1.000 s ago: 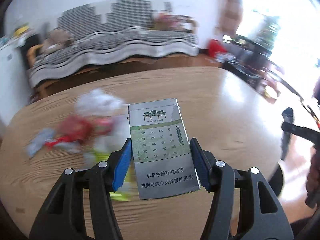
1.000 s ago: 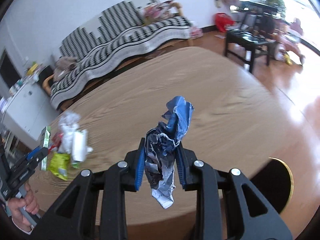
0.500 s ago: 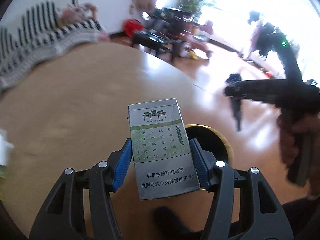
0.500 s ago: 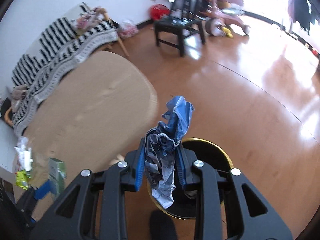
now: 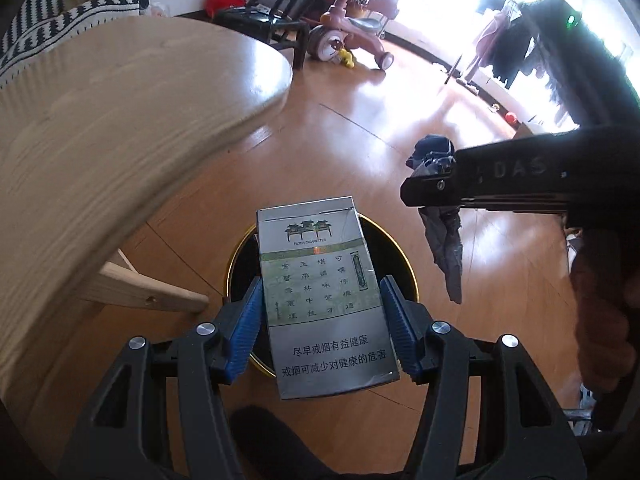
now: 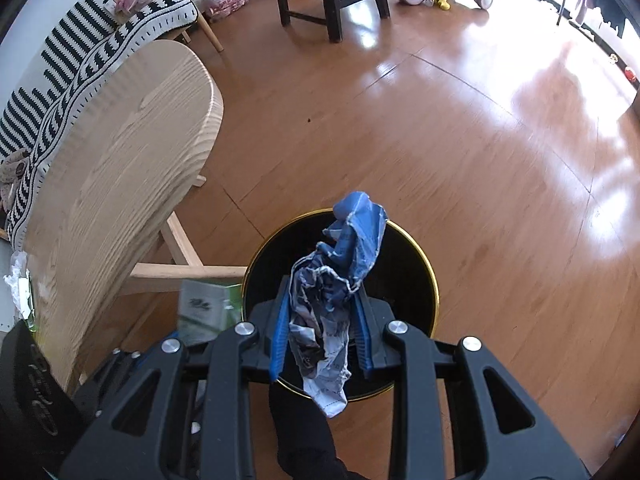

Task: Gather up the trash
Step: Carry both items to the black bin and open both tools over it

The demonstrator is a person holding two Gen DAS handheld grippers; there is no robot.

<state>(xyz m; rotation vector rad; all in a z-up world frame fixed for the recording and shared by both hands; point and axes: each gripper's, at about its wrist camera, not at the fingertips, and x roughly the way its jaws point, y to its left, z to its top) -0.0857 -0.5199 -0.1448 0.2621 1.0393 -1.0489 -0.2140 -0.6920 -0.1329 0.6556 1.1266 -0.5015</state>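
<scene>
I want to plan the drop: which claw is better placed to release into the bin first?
Right, probably. The right claw holds its wrapper over the bin. The left claw's pack looks nearer the rim.

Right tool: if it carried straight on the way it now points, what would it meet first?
Most likely the open black bin, which lies beyond the crumpled blue wrapper clamped in the right tool; depth is unclear.

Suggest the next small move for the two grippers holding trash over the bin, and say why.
Probably open the right gripper first: its crumpled blue wrapper already hangs over the black bin mouth. The left gripper still clamps the cigarette pack, which also seems to sit above the bin, so it could release next.
</scene>
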